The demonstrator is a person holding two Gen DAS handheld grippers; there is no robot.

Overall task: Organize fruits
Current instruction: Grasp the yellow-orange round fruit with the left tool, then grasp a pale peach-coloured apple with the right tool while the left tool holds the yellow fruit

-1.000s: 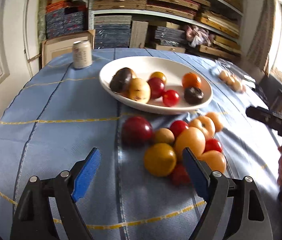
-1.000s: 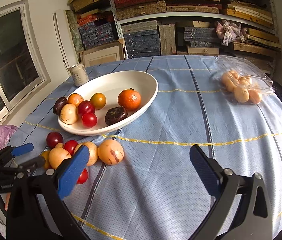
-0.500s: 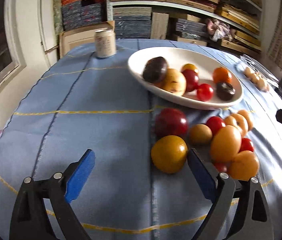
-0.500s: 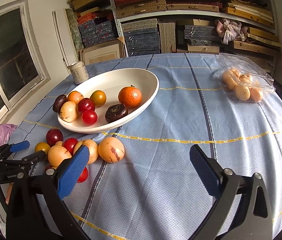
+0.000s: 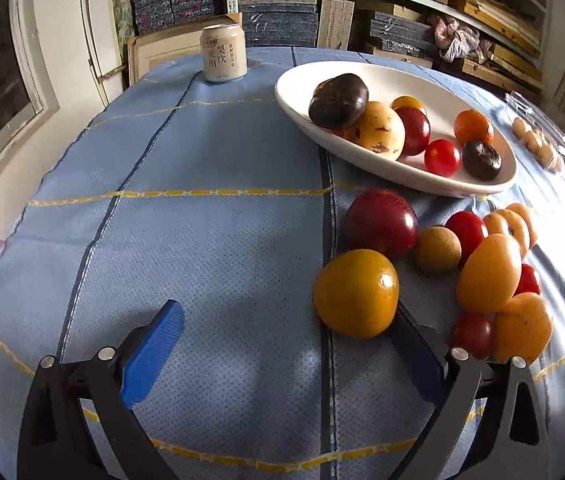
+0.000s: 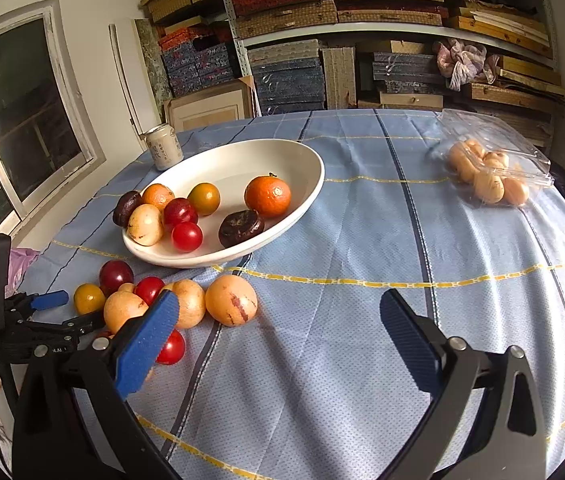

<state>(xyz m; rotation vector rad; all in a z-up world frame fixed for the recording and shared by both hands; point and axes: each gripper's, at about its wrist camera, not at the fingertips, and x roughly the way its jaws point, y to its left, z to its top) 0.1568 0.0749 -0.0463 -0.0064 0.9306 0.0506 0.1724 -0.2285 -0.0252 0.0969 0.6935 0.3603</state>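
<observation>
Loose fruits lie in a cluster on the blue cloth (image 5: 210, 240), lower right of the left wrist view and lower left of the right wrist view. Nearest the left gripper (image 5: 286, 344) is a yellow-orange fruit (image 5: 356, 293), touching a dark red fruit (image 5: 380, 225) above it; a small brown fruit (image 5: 437, 249), red tomatoes (image 5: 466, 229) and pale orange fruits (image 5: 488, 274) crowd to the right. The left gripper's jaws have just been opening and stand wide apart; the yellow-orange fruit sits just inside the right finger (image 5: 418, 354), close against it, while the left finger (image 5: 152, 354) is well clear of it, so nothing is gripped. Above the cluster, just beside it, a white oval bowl (image 5: 402, 170) holds a dark brown fruit (image 5: 338, 101), a speckled yellow fruit (image 5: 376, 131), a mandarin (image 5: 473, 128) and others. A drink can (image 5: 223, 53) stands upright at upper centre. The right gripper (image 6: 278, 340) hangs over bare cloth at lower centre of its view, jaws wide apart, empty. A clear plastic box (image 6: 494, 168) of pale fruits lies at upper right.
</observation>
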